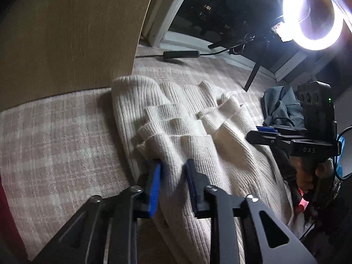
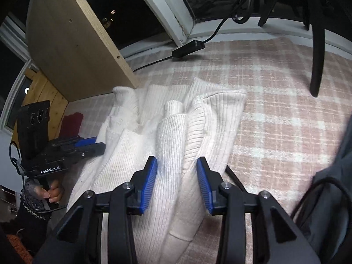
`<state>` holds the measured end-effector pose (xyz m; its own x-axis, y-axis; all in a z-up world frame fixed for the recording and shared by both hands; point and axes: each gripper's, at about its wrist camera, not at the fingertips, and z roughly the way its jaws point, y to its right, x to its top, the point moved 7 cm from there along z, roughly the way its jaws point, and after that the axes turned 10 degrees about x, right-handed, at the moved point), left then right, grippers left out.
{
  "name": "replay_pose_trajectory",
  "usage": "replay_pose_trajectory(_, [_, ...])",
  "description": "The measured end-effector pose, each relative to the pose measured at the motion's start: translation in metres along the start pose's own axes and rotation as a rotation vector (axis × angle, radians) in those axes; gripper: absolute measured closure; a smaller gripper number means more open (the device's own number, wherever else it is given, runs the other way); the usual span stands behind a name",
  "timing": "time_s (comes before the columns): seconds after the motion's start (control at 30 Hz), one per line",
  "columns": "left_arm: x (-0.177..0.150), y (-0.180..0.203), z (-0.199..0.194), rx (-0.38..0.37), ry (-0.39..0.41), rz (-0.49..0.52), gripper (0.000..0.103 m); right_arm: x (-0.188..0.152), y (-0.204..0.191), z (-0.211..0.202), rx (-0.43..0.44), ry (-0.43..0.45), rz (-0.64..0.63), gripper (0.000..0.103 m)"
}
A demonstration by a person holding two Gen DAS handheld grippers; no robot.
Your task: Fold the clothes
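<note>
Both tools' blue pads (image 2: 149,182) astride cream ribbed sweater (image 2: 167,136) — plaid blanket (image 2: 275,114) beneath

The things rest on a pink and white checked blanket (image 2: 275,101). A cream ribbed sweater (image 2: 176,132) lies bunched on it, directly under and ahead of both grippers. Far ahead of the grippers, a black power adapter (image 2: 188,48) with its cable rests on the blanket's far edge. To the right of the right gripper, a grey garment (image 1: 279,107) lies on the blanket. A dark red cloth (image 2: 71,123) lies left of the left gripper.
</note>
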<state>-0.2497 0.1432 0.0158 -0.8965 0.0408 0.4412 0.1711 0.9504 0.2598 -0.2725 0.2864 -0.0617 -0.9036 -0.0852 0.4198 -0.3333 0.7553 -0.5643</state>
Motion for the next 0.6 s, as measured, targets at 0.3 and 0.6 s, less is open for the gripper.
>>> replay_pose_trajectory(0.3, [0.013, 0.001, -0.035, -0.046, 0.079, -0.018, 0.093, 0.005, -0.022, -0.024, 0.02, 0.062, -0.056, 0.091])
replay_pose_trajectory(0.6, [0.057, -0.006, -0.034, -0.034, 0.143, 0.023, 0.093, 0.031, -0.002, -0.041, 0.086, 0.136, 0.058, 0.092])
